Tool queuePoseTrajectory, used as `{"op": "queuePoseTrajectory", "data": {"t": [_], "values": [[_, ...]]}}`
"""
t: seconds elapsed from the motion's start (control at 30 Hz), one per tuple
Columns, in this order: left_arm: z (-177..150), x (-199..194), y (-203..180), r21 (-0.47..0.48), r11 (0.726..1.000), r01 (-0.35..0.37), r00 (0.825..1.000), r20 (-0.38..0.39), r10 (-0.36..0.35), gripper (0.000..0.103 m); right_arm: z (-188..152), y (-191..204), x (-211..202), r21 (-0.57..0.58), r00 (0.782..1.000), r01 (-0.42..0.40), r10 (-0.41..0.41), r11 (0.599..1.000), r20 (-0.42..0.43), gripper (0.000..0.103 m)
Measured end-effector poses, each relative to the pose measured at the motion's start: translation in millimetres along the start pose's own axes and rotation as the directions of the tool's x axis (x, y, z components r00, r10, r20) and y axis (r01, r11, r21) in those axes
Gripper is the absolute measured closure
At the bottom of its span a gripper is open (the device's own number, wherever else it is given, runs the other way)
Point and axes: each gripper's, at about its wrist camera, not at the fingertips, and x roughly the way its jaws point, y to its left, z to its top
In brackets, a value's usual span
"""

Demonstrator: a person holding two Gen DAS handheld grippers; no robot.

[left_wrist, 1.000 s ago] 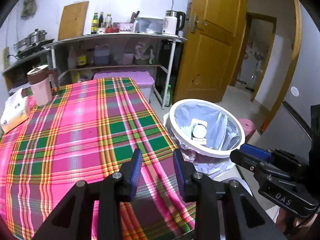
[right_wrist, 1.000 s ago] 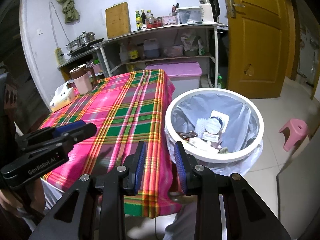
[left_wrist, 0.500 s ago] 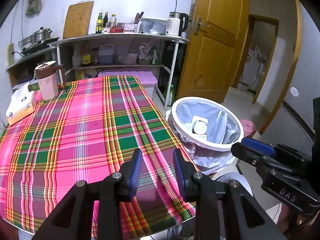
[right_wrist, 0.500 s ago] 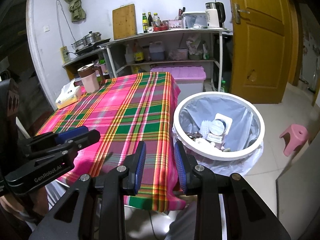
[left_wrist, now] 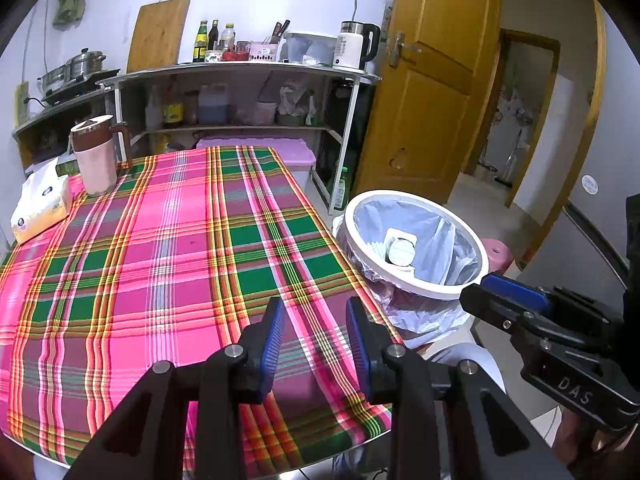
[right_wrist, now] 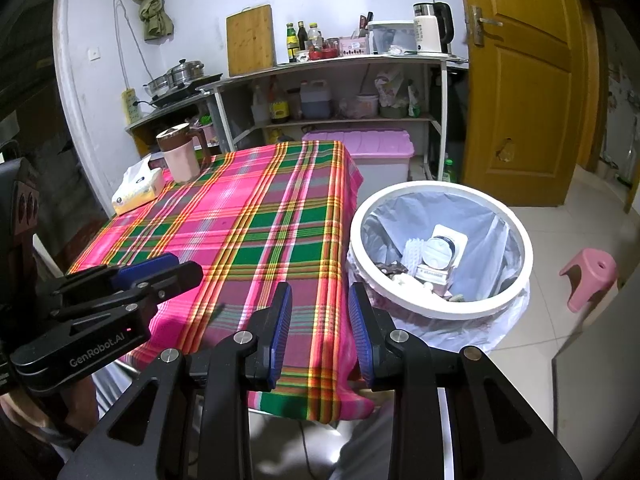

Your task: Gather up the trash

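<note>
Over the bench's near edge the left gripper (left_wrist: 314,334) and right gripper (right_wrist: 320,320) both hang with jaws apart and empty, the trash bin (right_wrist: 442,312) standing just off the bench's right edge, its litter (right_wrist: 434,262) showing fully only from the right wrist.

The black plastic right gripper (left_wrist: 484,300) body bears "DAS"; the black plastic left gripper (right_wrist: 176,270) body bears "GenRobot.AI".

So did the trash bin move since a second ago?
Cannot tell for sure. The trash bin keeps its place beside the table edge and before the door; the shift in the picture looks like the camera pulling back.
</note>
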Motion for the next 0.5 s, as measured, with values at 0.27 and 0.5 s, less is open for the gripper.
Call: {"op": "queuePoseTrajectory", "data": {"t": [0.27,0.5], "values": [[-1.1,1.4,0.6,0.000,1.000,-0.003,1.000,-0.004,0.003,0.071,-1.0,0.8,2.0,0.000,1.000,-0.001,0.001,1.000,-0.004,0.073],[-4.9,5.4,2.2,0.001,1.000,-0.007,1.000,-0.008,0.007,0.071,-0.8,0.9,2.1,0.000,1.000,-0.001,0.001,1.000,-0.004,0.073]]}}
